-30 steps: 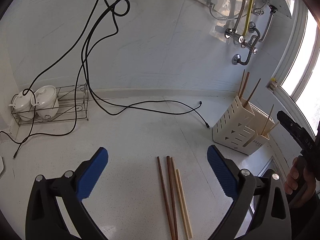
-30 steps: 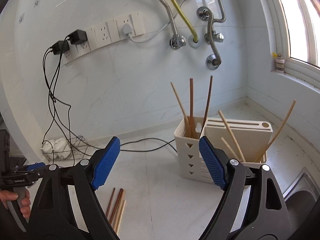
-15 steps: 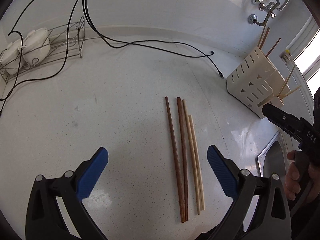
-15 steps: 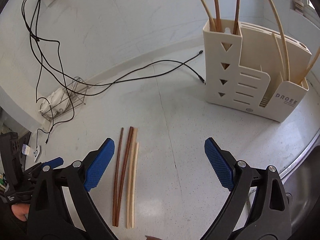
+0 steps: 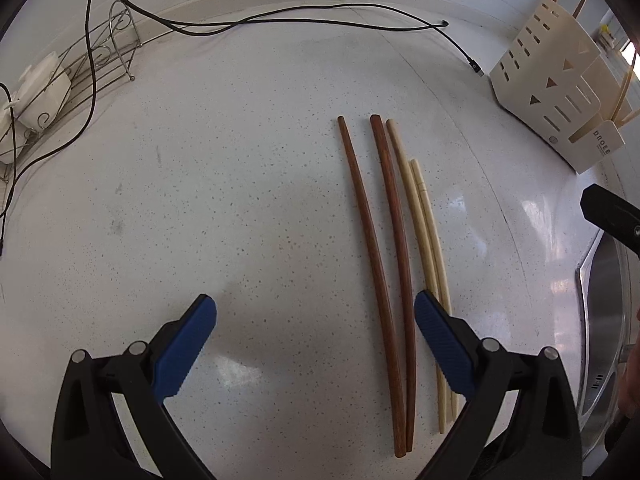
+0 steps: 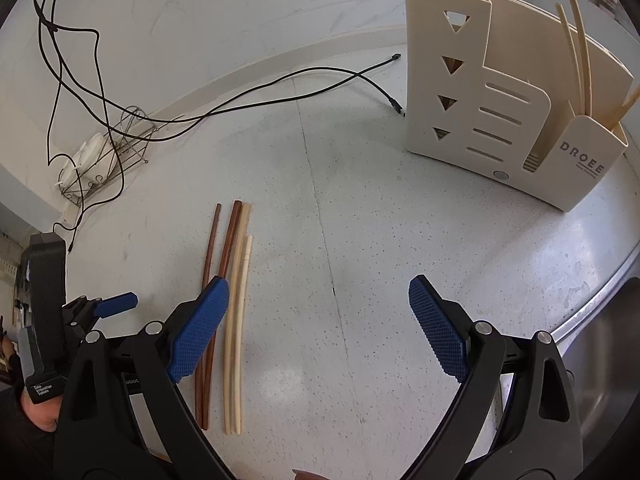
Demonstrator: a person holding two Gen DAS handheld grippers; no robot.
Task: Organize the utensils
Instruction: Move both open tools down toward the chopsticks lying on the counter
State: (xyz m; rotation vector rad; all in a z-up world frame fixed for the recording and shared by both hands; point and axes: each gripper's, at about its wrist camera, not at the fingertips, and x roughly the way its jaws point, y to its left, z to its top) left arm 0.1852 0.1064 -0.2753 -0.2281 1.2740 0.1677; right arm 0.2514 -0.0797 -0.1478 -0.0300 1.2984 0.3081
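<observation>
Speckled white counter (image 5: 240, 200), black cables (image 5: 280, 22), wire rack (image 5: 80, 76) holding white lidded pots (image 5: 36, 92), steel sink (image 5: 604, 320)

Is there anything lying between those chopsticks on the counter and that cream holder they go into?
Nothing visible does. Bare counter lies between the chopsticks and the cream holder; the black cable ends behind that stretch, near the holder.

The flat stone countertop (image 5: 240, 200) is white with tiny dark specks. Two long wooden chopsticks (image 5: 380, 260) are dark reddish brown. At their 3 o'clock, two thin bamboo chopsticks (image 5: 426, 240) are pale cream. The tall plastic utensil holder (image 6: 480, 120) at 1 o'clock is cream, with rows of triangle holes and slot holes and grey letters. The thin cables (image 6: 280, 84) at 11 o'clock are black. The wire rack (image 5: 100, 64) is silver grey. Both grippers are black with bright blue bumpy pads (image 6: 438, 330).
</observation>
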